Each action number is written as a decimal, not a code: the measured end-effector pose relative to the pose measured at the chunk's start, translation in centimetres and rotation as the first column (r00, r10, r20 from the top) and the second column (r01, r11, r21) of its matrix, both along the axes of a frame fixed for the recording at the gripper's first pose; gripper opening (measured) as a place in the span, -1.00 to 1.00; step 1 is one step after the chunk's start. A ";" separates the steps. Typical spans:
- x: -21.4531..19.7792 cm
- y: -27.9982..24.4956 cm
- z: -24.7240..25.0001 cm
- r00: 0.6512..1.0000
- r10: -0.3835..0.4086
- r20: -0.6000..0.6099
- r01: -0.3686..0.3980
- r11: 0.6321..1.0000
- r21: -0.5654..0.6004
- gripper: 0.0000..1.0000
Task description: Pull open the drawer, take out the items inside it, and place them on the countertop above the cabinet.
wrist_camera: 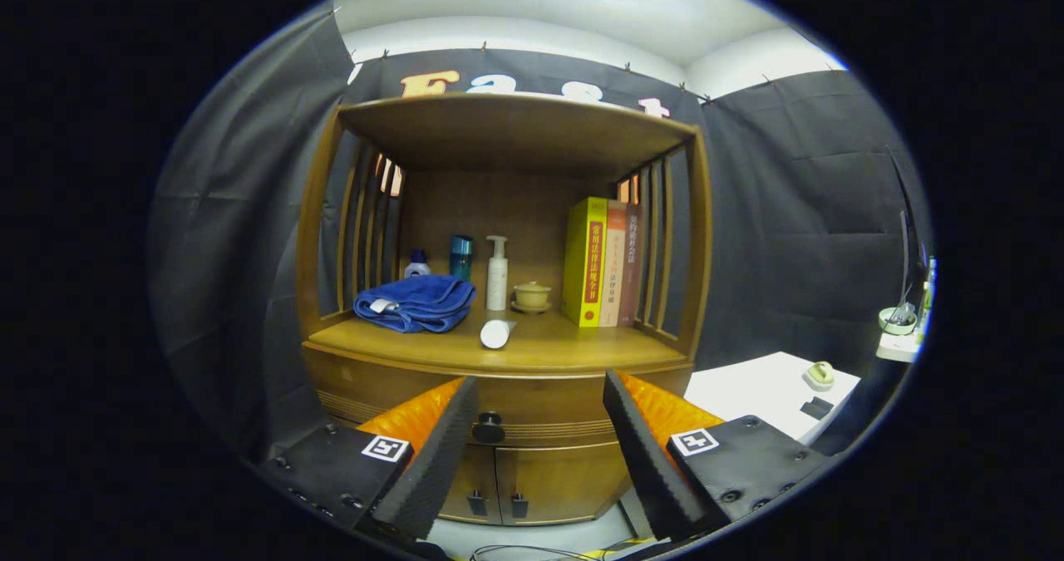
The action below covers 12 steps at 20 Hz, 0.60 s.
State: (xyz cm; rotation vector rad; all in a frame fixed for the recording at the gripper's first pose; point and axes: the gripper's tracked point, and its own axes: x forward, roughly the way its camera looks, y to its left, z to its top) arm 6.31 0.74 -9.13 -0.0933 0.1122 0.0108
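Closed wooden drawer (532,415), dark round knob (488,428), beneath the countertop (549,346).

Gripper (540,411) fingers spread, empty.

We hold the tool (540,395) with its fingers spread wide, gripping nothing, facing the closed drawer (532,420) and its dark knob (488,428). On the tabletop (573,346) above we see a blue towel (416,302), a white tube (495,333) lying down, bottles and books (603,262).
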 end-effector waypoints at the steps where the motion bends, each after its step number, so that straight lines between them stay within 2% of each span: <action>1: -0.9 -0.5 0.7 1.000 -0.003 0.005 0.003 1.000 0.000 0.98; 8: -4.6 -1.2 6.3 0.995 0.000 0.105 -0.005 0.999 0.048 0.98; 12: -5.2 -1.6 6.7 0.994 -0.005 0.106 0.000 0.999 0.046 0.98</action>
